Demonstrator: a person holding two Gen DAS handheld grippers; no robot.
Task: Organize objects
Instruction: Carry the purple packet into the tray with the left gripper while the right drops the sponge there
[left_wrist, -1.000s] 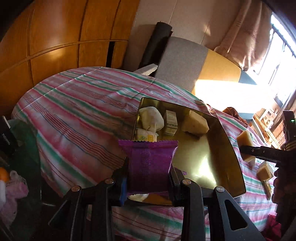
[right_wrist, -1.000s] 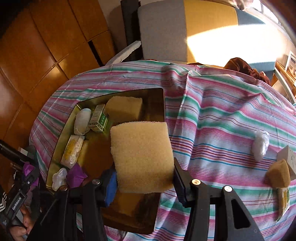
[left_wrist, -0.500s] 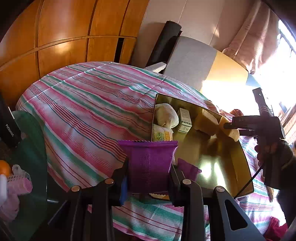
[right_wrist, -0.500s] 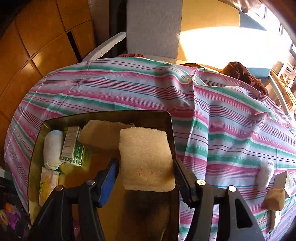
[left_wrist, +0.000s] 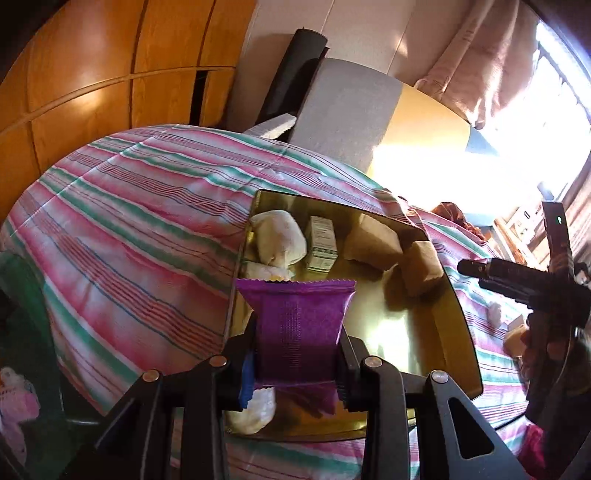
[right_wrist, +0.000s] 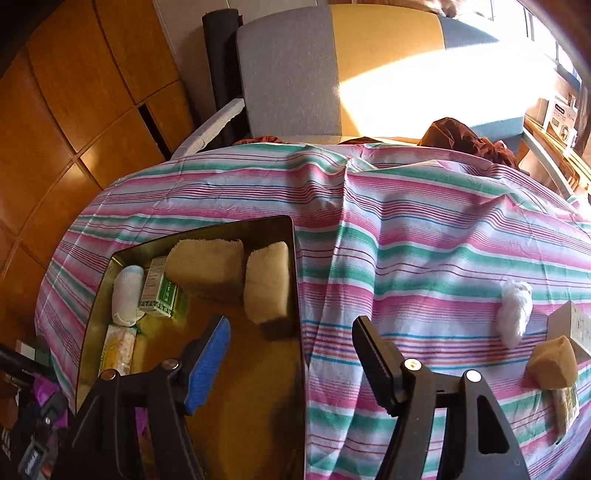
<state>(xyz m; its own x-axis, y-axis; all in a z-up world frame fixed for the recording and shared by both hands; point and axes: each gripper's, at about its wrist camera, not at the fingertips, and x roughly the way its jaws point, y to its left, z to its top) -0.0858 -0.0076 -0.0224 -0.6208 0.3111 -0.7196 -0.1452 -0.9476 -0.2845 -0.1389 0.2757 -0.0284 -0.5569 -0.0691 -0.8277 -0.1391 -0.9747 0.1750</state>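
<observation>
Tray (right_wrist: 295, 280) holds sponges and boxes; left gripper (left_wrist: 297, 354) clamps purple packet (left_wrist: 297, 314), right gripper (right_wrist: 291, 354) opening empty, cotton wad (right_wrist: 513, 314) and others left.

Tray's (left_wrist: 463, 325) near rim behind packet (left_wrist: 299, 328)

Glossy gold-toned metal tray (left_wrist: 424, 354), mirror-bright. Crinkled shiny purple foil packet (left_wrist: 297, 325), embossed with fine dots. Two porous, matt yellow sponges (right_wrist: 266, 282) at the tray's one o'clock corner. Printed cardboard box (right_wrist: 160, 291) beside soft white wrapped bundle (right_wrist: 127, 295). Woven striped cloth (right_wrist: 424, 258), matt and creased, over the worktop. Polished wood panels (left_wrist: 92, 74) at ten o'clock. Matt black plastic fingers (right_wrist: 376, 358), one faced with ribbed blue pad (right_wrist: 207, 365).
</observation>
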